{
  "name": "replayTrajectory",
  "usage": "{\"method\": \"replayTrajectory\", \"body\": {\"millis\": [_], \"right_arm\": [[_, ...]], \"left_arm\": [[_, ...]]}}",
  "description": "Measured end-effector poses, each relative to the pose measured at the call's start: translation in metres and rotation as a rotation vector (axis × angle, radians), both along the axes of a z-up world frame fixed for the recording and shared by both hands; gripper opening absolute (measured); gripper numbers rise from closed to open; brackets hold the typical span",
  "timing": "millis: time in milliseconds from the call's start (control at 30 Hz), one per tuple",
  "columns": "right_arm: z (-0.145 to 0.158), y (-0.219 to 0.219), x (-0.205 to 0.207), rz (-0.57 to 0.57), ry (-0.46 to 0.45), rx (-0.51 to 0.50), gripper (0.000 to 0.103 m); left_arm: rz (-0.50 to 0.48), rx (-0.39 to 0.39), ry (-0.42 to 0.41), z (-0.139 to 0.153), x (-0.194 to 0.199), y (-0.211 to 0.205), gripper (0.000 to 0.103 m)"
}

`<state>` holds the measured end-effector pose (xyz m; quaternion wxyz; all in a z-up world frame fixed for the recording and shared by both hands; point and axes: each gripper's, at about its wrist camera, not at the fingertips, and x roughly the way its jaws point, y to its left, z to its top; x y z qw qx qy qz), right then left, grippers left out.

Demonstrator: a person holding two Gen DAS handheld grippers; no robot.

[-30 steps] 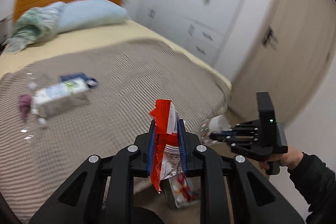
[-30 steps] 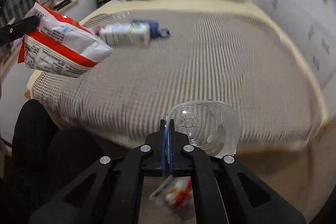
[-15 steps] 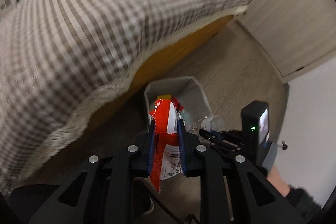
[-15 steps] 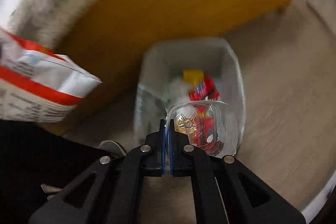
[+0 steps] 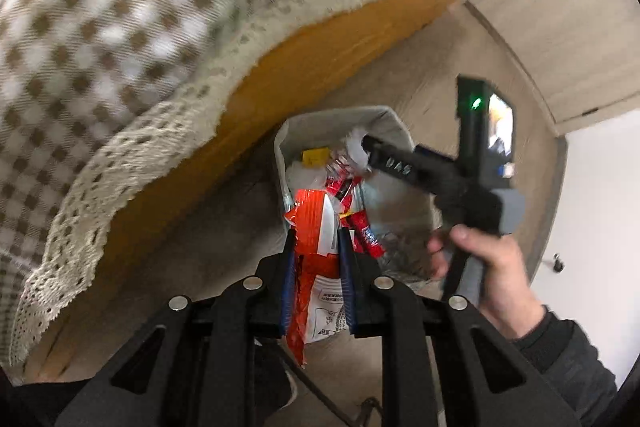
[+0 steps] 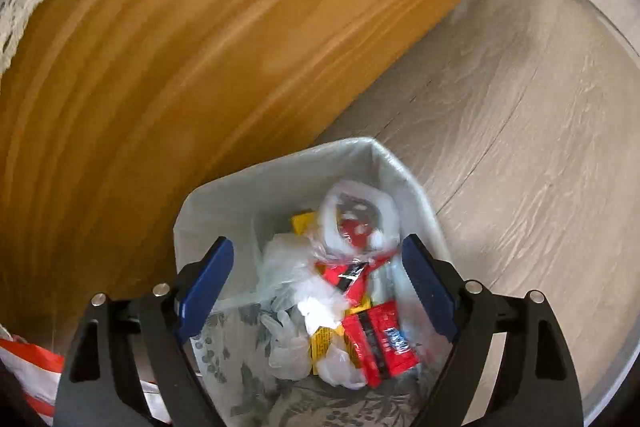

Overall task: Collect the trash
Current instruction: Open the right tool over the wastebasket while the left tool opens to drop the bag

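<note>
From the left wrist view, the checked bedspread (image 5: 132,27) with its lace edge overhangs the wooden bed frame (image 5: 280,75), and the lined trash bin (image 5: 384,119) stands on the floor (image 5: 472,67) just beside that frame, with open floor running to the door on the right. The left gripper (image 5: 316,247) pinches a red-and-white snack bag (image 5: 316,223) between its jaws, above the bin's near rim. The right gripper (image 5: 366,143) (held in a hand (image 5: 488,263)) points into the bin.

From the right wrist view, the right gripper (image 6: 316,263) has its jaws spread wide, having just been opening, nothing between them. Below lies a clear plastic piece (image 6: 360,215), possibly a cup, on red wrappers (image 6: 380,339) and crumpled plastic inside the trash bin (image 6: 224,211).
</note>
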<state>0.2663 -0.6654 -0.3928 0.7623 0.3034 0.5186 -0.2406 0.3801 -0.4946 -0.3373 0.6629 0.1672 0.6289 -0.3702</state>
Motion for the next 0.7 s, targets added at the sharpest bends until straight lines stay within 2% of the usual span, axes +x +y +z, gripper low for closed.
{"method": "replayTrajectory", "body": {"millis": [67, 200, 333, 433, 467, 500, 567, 633, 700], "right_arm": [[0.009, 0.000, -0.017, -0.001, -0.027, -0.001, 0.082], [0.017, -0.001, -0.049, -0.018, -0.018, 0.001, 0.082], [0.019, -0.001, -0.086, -0.068, 0.012, 0.013, 0.082], [0.016, 0.000, -0.105, -0.092, 0.047, 0.021, 0.082], [0.016, -0.001, -0.109, -0.103, 0.051, 0.022, 0.082], [0.015, 0.000, -0.115, -0.115, 0.050, 0.028, 0.082], [0.013, 0.006, -0.120, -0.109, 0.064, 0.040, 0.082], [0.007, 0.014, -0.120, -0.078, 0.107, 0.022, 0.082], [-0.002, 0.023, -0.120, -0.052, 0.141, 0.009, 0.082]], "left_arm": [[-0.033, 0.032, -0.010, -0.010, -0.006, -0.010, 0.017], [-0.070, 0.104, 0.002, -0.035, -0.014, -0.034, 0.018], [-0.105, 0.111, -0.003, -0.056, -0.022, -0.057, 0.019], [-0.100, 0.085, 0.039, -0.075, -0.027, -0.081, 0.019], [-0.096, 0.065, 0.054, -0.078, -0.027, -0.088, 0.025], [-0.089, 0.054, 0.059, -0.084, -0.030, -0.095, 0.048], [-0.064, 0.054, 0.044, -0.095, -0.037, -0.106, 0.068], [-0.065, 0.059, 0.046, -0.103, -0.046, -0.106, 0.068], [-0.082, 0.109, 0.054, -0.114, -0.050, -0.106, 0.068]]}}
